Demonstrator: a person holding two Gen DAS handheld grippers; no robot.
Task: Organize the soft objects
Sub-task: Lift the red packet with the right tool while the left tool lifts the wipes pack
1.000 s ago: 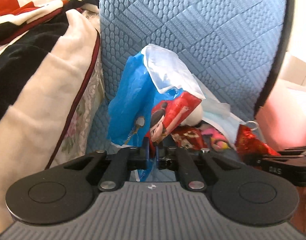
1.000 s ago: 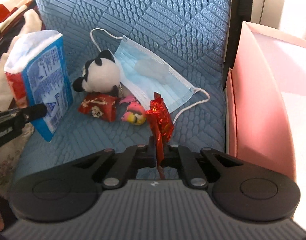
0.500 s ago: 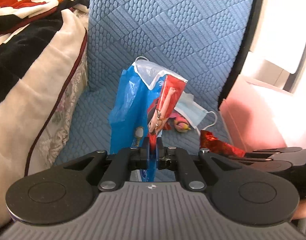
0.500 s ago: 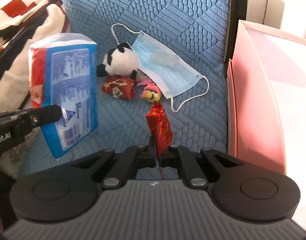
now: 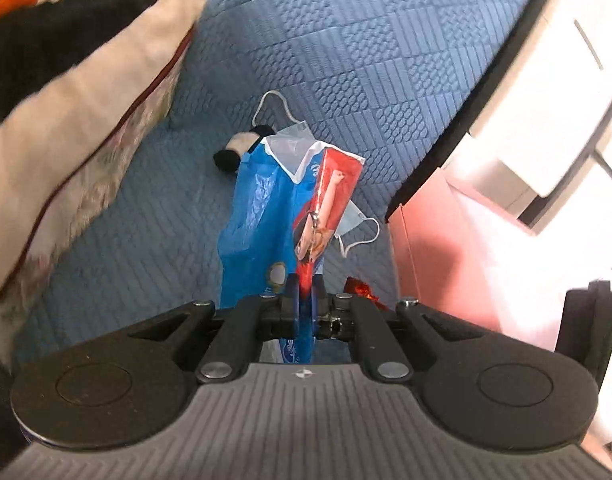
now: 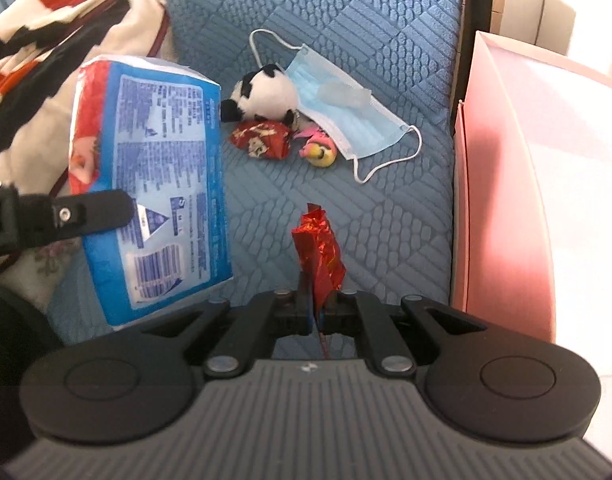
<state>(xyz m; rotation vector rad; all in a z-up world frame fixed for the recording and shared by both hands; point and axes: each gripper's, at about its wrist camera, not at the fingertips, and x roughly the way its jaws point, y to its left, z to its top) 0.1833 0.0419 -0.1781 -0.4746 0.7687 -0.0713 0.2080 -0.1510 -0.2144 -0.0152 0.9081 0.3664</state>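
Both loads have come up and drawn back from the quilted blue cushion [image 6: 385, 216] toward the pink box [image 6: 501, 184], likely their destination. Your left gripper [image 5: 303, 304] pinches the crinkly tissue pack [image 5: 282, 216]; your right gripper [image 6: 318, 312] clamps a red foil wrapper [image 6: 319, 252]. Panda plush [image 6: 266, 92] and pleated face mask [image 6: 345, 120] remain on the cushion.

A blue quilted cushion [image 6: 385, 60] carries a small heap: a panda plush [image 6: 266, 94] touching a blue face mask [image 6: 345, 120], with a red printed pouch [image 6: 262, 140] and a pink-and-yellow toy [image 6: 319, 150] just in front. A striped blanket [image 6: 58, 40] overlaps its left edge.
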